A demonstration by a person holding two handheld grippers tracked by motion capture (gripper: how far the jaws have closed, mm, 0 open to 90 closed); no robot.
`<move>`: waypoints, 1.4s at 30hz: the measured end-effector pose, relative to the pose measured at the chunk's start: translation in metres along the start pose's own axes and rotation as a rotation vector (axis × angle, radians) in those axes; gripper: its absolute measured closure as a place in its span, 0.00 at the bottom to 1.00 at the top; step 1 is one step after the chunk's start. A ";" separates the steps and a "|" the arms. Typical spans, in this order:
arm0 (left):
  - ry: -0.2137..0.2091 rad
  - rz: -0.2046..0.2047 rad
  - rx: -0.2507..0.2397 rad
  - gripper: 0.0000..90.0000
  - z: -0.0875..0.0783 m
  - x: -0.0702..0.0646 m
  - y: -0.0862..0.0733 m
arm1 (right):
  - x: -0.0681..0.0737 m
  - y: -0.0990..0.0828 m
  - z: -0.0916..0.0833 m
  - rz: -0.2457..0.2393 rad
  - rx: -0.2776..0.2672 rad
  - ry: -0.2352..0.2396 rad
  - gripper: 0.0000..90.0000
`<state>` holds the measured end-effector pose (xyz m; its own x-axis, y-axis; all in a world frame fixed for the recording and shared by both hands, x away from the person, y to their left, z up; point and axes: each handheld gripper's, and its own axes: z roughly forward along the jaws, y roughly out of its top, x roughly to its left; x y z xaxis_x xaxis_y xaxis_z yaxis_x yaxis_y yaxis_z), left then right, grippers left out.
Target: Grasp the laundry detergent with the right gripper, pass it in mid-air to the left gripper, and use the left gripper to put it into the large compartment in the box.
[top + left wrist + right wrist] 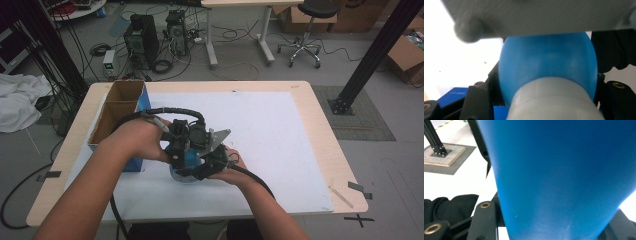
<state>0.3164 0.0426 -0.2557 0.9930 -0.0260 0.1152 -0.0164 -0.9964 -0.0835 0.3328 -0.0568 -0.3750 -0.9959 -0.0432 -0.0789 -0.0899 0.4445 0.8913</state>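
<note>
A blue bottle [189, 159] with a pale grey cap [554, 100] is held low over the white mat near the table's front, between both hands. In the left gripper view the cap is nearest the camera and the rounded blue shoulder [546, 60] lies beyond it. My left gripper [180, 150] is shut on the bottle, a black jaw tight against each side. My right gripper [204, 161] comes in from the other side. In its own view the blue body [559, 175] is wedged between its jaws, which are shut on it.
An open cardboard box [117, 107] with a blue side stands at the table's left, touching my left hand. The white mat [280, 135] stretches to the right. A grey plate [536, 15] of the other gripper hangs close above the bottle. A black post [372, 55] stands beyond the right edge.
</note>
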 end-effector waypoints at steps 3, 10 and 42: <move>-0.001 -0.008 0.001 0.43 -0.002 0.001 -0.001 | 0.000 0.000 -0.001 -0.002 -0.008 -0.007 0.46; -0.008 -0.026 0.003 0.43 -0.006 0.005 -0.005 | -0.001 -0.002 -0.008 0.036 0.011 -0.012 0.32; -0.045 -0.217 0.014 0.42 -0.036 0.027 -0.011 | 0.002 0.006 -0.085 0.032 0.278 -0.068 0.00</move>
<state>0.3389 0.0501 -0.2157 0.9773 0.1931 0.0873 0.1998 -0.9770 -0.0752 0.3307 -0.1303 -0.3321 -0.9954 0.0308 -0.0906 -0.0463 0.6736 0.7376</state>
